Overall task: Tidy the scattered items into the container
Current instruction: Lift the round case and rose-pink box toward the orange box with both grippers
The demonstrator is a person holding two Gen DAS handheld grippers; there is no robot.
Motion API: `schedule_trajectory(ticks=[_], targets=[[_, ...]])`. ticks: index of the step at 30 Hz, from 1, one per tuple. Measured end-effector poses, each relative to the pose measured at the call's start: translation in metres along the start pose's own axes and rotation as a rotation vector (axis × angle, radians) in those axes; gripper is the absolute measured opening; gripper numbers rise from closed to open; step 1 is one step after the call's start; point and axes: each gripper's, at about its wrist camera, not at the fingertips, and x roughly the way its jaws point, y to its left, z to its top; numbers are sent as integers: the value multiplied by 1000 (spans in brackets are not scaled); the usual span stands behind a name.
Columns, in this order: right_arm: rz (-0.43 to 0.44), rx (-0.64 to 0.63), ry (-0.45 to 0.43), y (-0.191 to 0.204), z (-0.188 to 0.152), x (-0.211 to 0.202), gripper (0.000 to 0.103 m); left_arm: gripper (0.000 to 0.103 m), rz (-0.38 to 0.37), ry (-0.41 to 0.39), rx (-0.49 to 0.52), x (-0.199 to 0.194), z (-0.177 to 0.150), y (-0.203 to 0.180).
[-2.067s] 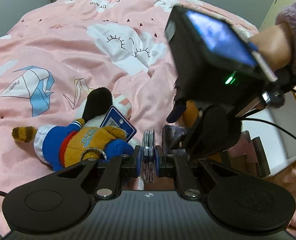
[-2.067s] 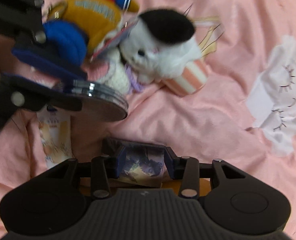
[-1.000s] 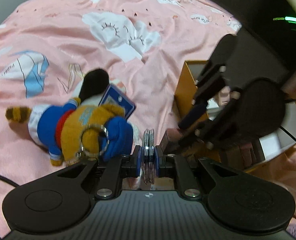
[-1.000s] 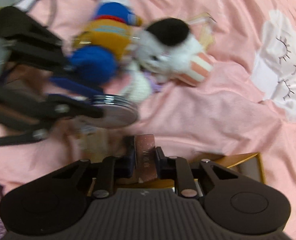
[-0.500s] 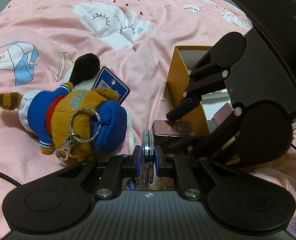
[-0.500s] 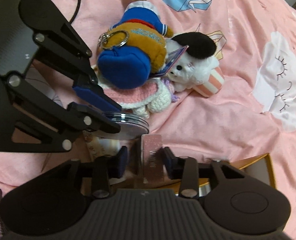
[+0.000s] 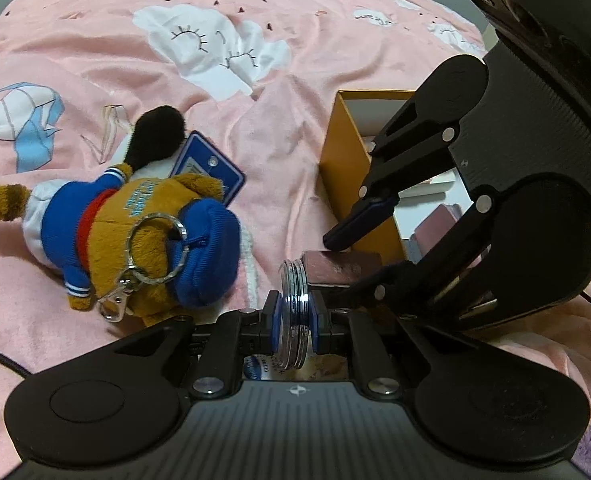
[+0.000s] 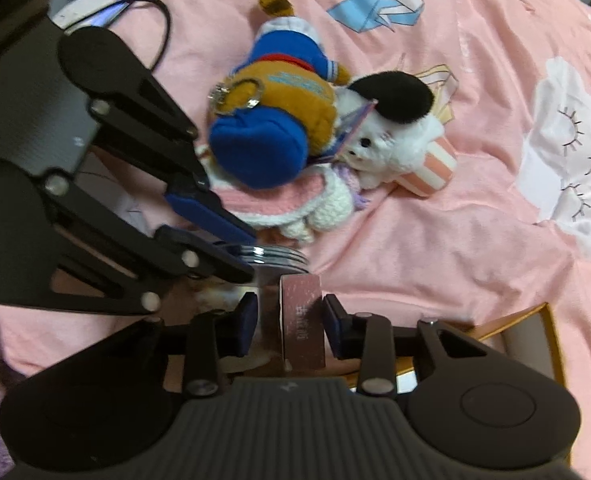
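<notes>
The orange box [image 7: 345, 168] is largely hidden behind the right claw [image 7: 359, 252]; its contents cannot be told. The white plush [image 7: 157, 136] is mostly covered.

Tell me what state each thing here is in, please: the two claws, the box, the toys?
Left gripper: shut on the round silver compact.
Right gripper: jaws closing, pink box between them, pads not pressing it.
Orange container: open, some items already inside.
Blue-capped plush: lying on the bedspread, key ring attached.
White plush: lying beside it.
</notes>
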Motion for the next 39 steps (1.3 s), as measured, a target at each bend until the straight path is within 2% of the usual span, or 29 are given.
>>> schedule_trajectory(ticks=[4,16,22,23,29,32,36,39], targets=[[-14,-32,15,2,-3,1,40,17,-13,-7,31,1,0,-5],[-47,8,43,-4,-4,10,40,17,-17,-6,26,-1,-1,-6],[-54,48,20,8,-9,12,33,17,-9,-6,26,-1,0,-7],[-59,61,14,9,-10,14,29,17,-5,-6,26,0,0,-8],[-134,133,-70,25,-23,12,27,17,21,-24,13,-2,-1,-10],[-169,181,-131,31,-30,4,26,16,54,-62,33,-10,-1,-15],[-172,279,-226,36,-39,-15,25,17,75,-114,42,-24,2,-17],[-189,353,-283,37,-38,-34,25,16,51,-154,11,-37,7,-11]])
